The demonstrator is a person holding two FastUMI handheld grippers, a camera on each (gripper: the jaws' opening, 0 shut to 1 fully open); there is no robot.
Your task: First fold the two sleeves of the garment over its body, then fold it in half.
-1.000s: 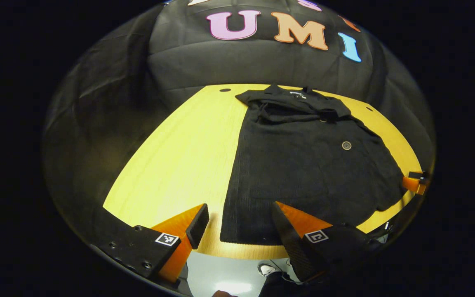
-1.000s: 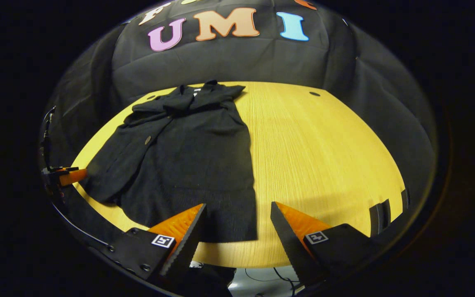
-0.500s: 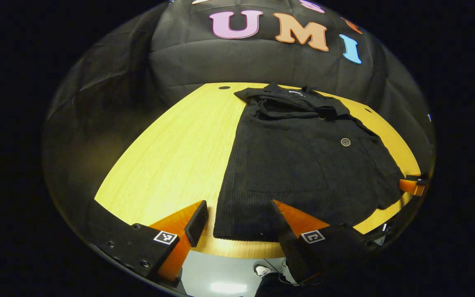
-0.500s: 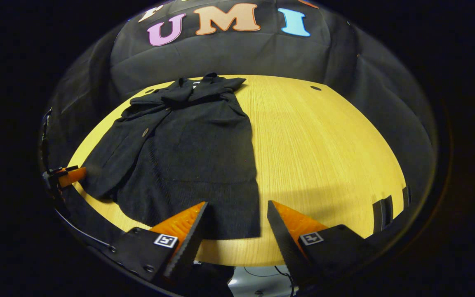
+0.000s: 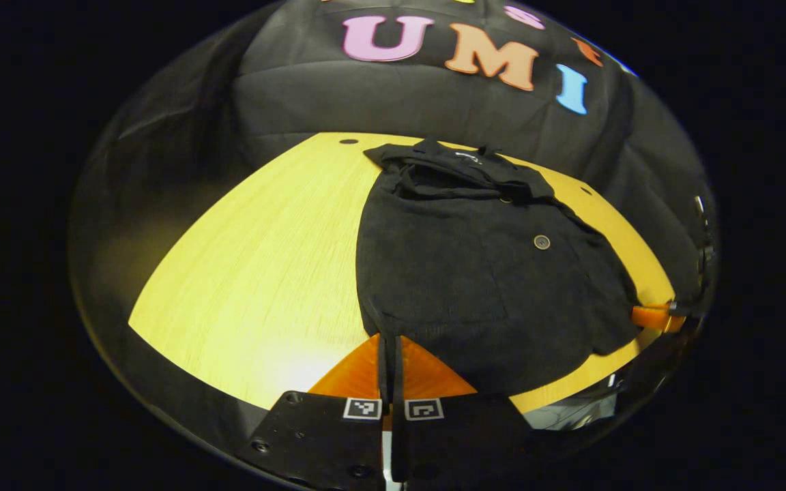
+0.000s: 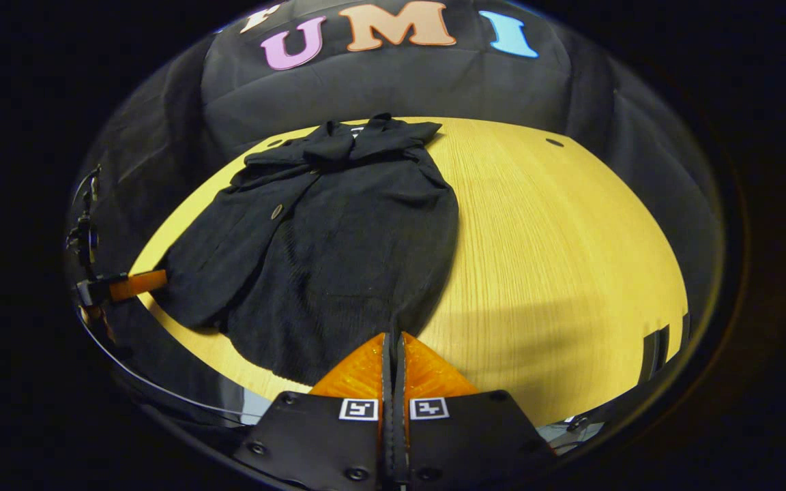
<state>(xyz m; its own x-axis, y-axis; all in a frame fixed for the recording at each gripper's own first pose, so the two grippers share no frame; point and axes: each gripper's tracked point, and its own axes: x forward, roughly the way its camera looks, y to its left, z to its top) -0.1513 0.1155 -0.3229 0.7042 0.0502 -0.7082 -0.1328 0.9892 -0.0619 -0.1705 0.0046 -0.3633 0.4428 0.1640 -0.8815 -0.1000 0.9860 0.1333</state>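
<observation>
A black buttoned garment (image 5: 475, 273) lies flat on the yellow table (image 5: 250, 273), collar at the far end and both sleeves laid over its body. My left gripper (image 5: 389, 337) is shut on the near left corner of the hem, the cloth pinched between its orange fingers. In the right gripper view the garment (image 6: 338, 252) stretches away to the left, and my right gripper (image 6: 394, 335) is shut on the near right hem corner. Each view catches the other gripper's orange finger at its rim: right gripper (image 5: 652, 318), left gripper (image 6: 137, 284).
The table's near edge (image 6: 543, 416) runs just under both grippers, with floor below it. Bare wood lies to the garment's left (image 5: 284, 225) and to its right (image 6: 570, 239). A small round hole (image 6: 555, 142) sits near the table's far edge.
Both grippers were open, straddling the hem corners. They have moved forward and shut on those corners, and the hem has bunched toward the fingers.
</observation>
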